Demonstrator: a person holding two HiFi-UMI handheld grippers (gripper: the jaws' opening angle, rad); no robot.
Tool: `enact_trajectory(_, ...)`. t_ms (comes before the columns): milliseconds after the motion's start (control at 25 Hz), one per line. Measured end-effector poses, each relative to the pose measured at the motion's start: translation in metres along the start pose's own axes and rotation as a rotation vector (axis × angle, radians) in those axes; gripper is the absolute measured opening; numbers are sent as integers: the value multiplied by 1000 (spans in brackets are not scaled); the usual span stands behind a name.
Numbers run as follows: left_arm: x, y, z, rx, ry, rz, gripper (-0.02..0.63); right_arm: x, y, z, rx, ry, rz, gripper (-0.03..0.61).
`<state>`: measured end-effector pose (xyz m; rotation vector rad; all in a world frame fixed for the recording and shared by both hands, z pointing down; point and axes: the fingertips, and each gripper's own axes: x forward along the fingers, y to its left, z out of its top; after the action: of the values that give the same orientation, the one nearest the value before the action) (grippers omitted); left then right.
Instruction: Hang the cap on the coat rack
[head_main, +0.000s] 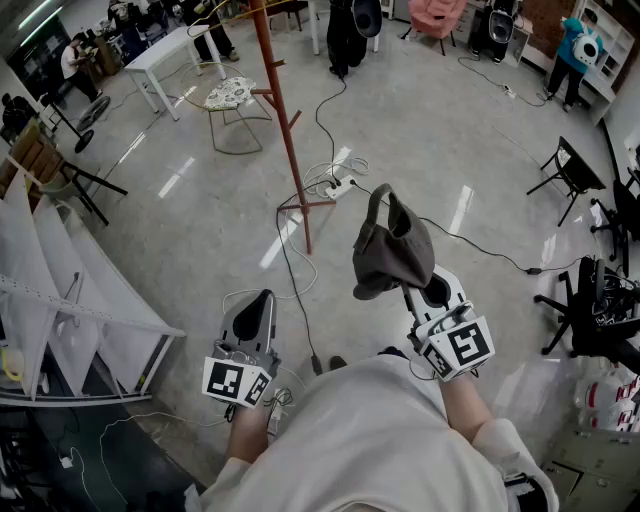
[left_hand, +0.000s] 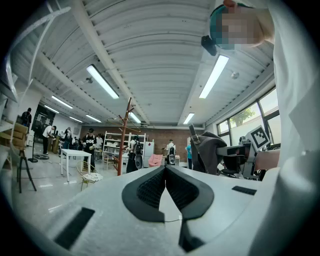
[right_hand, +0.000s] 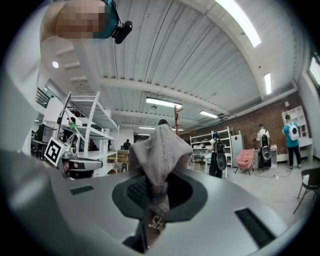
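A grey-brown cap (head_main: 393, 250) stands bunched above my right gripper (head_main: 421, 286), which is shut on its fabric. In the right gripper view the cap (right_hand: 160, 150) fills the jaws of the right gripper (right_hand: 159, 176) and hides their tips. The red-brown coat rack (head_main: 288, 125) stands on the floor ahead, left of the cap and apart from it; it also shows far off as the coat rack (left_hand: 121, 145) and the coat rack (right_hand: 177, 120). My left gripper (head_main: 261, 300) is held low at the left, shut and with nothing in it; the left gripper (left_hand: 165, 170) shows its pads meeting.
Cables and a power strip (head_main: 340, 185) lie on the floor by the rack's base. A wire chair with a cushion (head_main: 231, 95) and a white table (head_main: 175, 50) stand behind it. White shelving (head_main: 60, 290) is at the left, black chairs (head_main: 570, 172) at the right. People stand far back.
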<state>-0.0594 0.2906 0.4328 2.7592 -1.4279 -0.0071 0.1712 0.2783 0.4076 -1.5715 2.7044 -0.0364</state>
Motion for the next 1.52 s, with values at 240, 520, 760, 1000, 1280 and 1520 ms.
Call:
enact_trajectory(240, -4, 3, -1, -2, -8, 10, 9, 0, 3, 0, -5, -11, 1, 34)
enact_trajectory(520, -4, 2, -2, -6, -7, 14, 9, 1, 9, 0, -29, -7, 16, 35)
enact_trajectory(760, -6, 7, -3, -7, -7, 17, 9, 5, 11, 0, -33, -6, 15, 35)
enact_trajectory(1000, -3, 18, -3, -10, -13, 17, 9, 15, 10, -2, -27, 5, 6, 35)
enact_trajectory(1280, 7, 29, -10, -25, 1, 14, 9, 28, 7, -3, -31, 12, 4, 35)
enact_trajectory(1520, 36, 46, -11, -19, 8, 38, 9, 62, -16, -9, -16, 16, 27, 35)
